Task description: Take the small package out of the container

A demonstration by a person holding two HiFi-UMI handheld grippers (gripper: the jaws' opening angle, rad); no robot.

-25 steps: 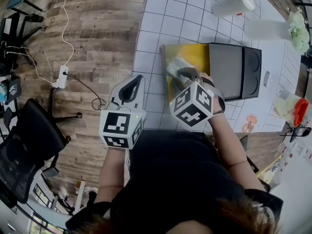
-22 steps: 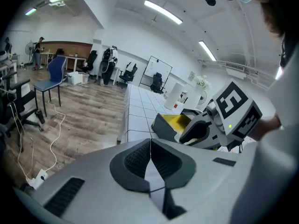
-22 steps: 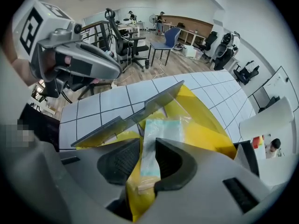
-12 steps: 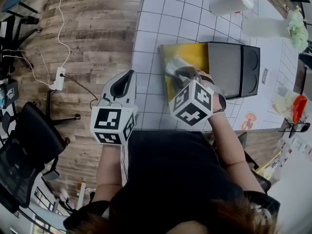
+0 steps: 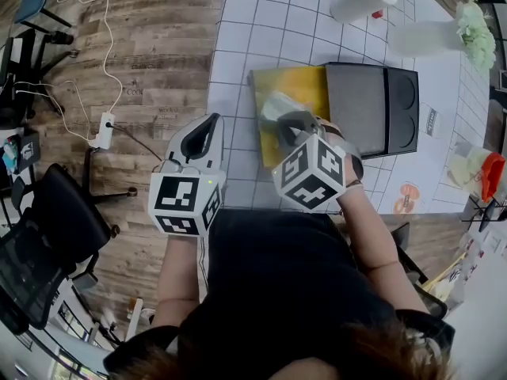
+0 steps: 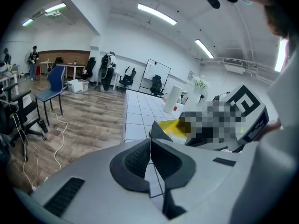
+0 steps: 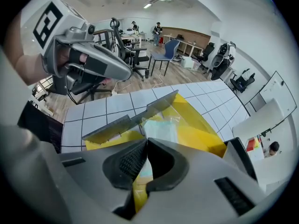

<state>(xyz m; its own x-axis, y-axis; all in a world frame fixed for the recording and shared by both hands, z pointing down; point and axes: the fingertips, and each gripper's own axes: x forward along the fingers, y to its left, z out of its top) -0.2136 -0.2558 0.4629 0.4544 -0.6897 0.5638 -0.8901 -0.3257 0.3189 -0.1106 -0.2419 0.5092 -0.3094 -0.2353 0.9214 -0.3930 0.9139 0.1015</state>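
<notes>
The right gripper (image 7: 146, 143) reaches into the yellow container (image 7: 203, 135). Its jaws have just closed and pinch the edge of the small package (image 7: 161, 127) (clear film, pale contents), which lies inside the container on the tiled table (image 5: 261, 30). The left gripper (image 6: 150, 143) hangs beside the table edge, jaws pressed together on nothing.

The left gripper (image 6: 150, 141) has its fingers together, empty; the right gripper (image 7: 146, 142), pointing steeply down, just closed, seemingly pinching the small package (image 7: 161, 127).

Bright, even ceiling strip lights (image 6: 156, 14), fisheye-warped edges, soft shadows
</notes>
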